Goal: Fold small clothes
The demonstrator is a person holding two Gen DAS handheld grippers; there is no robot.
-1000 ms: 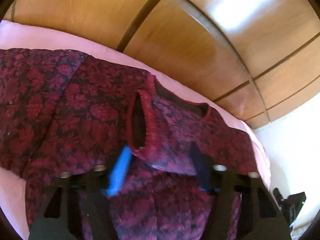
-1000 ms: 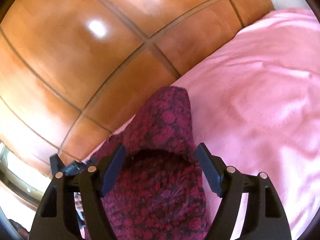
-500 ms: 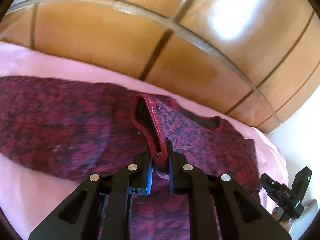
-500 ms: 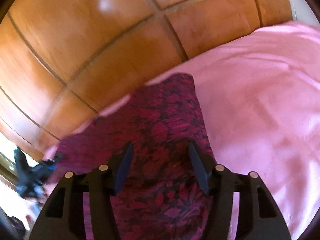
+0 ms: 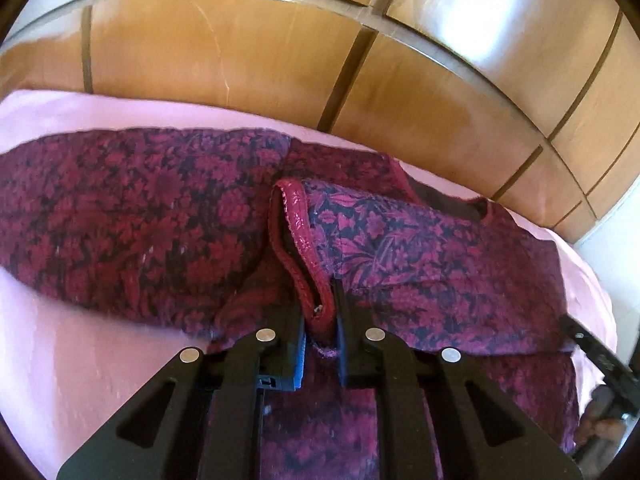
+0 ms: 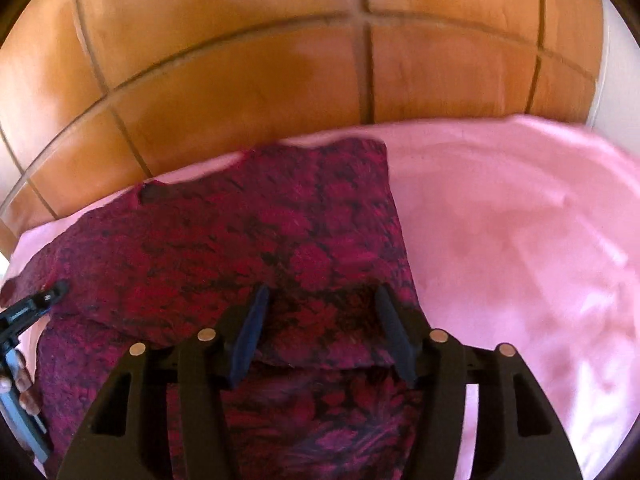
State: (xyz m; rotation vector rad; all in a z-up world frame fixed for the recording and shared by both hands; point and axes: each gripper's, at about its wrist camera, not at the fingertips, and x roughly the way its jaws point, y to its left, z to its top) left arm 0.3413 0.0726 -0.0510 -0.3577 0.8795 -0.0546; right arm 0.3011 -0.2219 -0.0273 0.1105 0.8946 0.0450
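A dark red floral knit sweater (image 5: 140,220) lies spread on the pink bedspread (image 5: 80,360). My left gripper (image 5: 320,320) is shut on the ribbed cuff (image 5: 296,240) of a sleeve folded over the sweater's body. In the right wrist view the sweater (image 6: 240,248) lies folded with a straight right edge. My right gripper (image 6: 324,320) is open, its fingers (image 6: 250,332) spread over the cloth just above the folded edge, holding nothing.
A wooden panelled headboard (image 5: 280,60) runs along the far side of the bed, also in the right wrist view (image 6: 280,60). Bare pink bedspread (image 6: 520,260) lies to the right of the sweater. The other gripper shows at the right edge (image 5: 600,364) and the left edge (image 6: 28,308).
My left gripper closed on the sleeve cuff and now holds it over the sweater body. My right gripper stayed open and swung over the folded sweater, which now lies flatter.
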